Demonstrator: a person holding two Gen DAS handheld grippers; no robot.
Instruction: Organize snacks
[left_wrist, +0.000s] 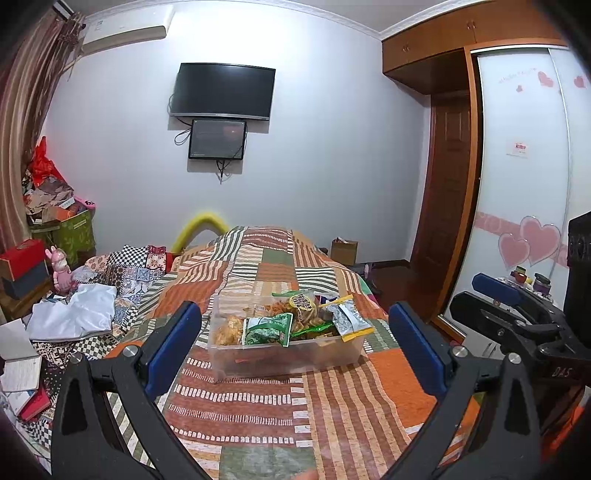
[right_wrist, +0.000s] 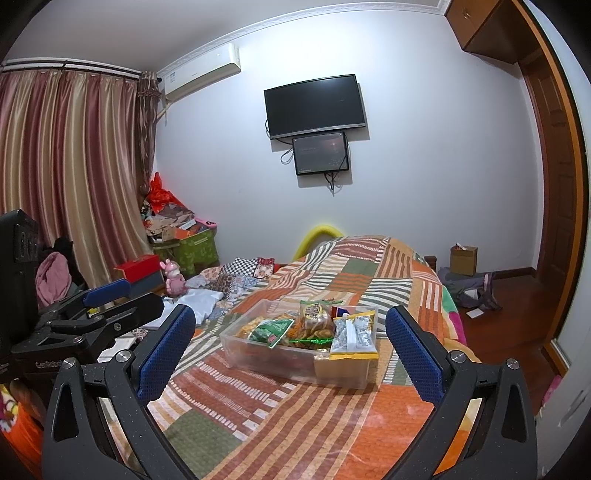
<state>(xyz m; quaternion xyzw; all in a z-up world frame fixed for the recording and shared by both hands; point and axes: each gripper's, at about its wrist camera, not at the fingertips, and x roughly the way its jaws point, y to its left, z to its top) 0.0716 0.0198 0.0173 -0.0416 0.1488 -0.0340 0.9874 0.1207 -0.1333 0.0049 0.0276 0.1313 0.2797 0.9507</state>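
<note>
Both claws stand released and carry nothing. Left claw (left_wrist: 293, 350) has its blue pads wide apart, framing the clear plastic bin (left_wrist: 284, 350) from the near side, well short of it. Right claw (right_wrist: 290, 345) is spread the same way and hangs at a similar stand-off; its view also shows the left unit at the left margin.

Snacks: all visible packets lie inside the bin, which sits on the patchwork bed cover (left_wrist: 332, 417). A green packet (left_wrist: 267, 330) leans over the front wall, a white-and-yellow packet (right_wrist: 352, 336) overhangs the right front corner, a bag with a yellow round label (right_wrist: 314, 314) stands behind them, and loose fried pieces lie at the left end. No packet is seen on the cover outside the bin.

Judgement: this layout fits either a bin awaiting sorting or a bin already filled; the frames do not settle which.

Handling advice: any grasp should take a packet by its crimped edge, from above, with pads clear of the thin bin wall, since the soft bedding would let the bin tip or slide.

Clearance: open cover lies before and beside the bin. Bed edge falls away to the wooden floor (right_wrist: 517, 306) on the right; folded cloth (left_wrist: 74, 314) and clutter crowd the left.
</note>
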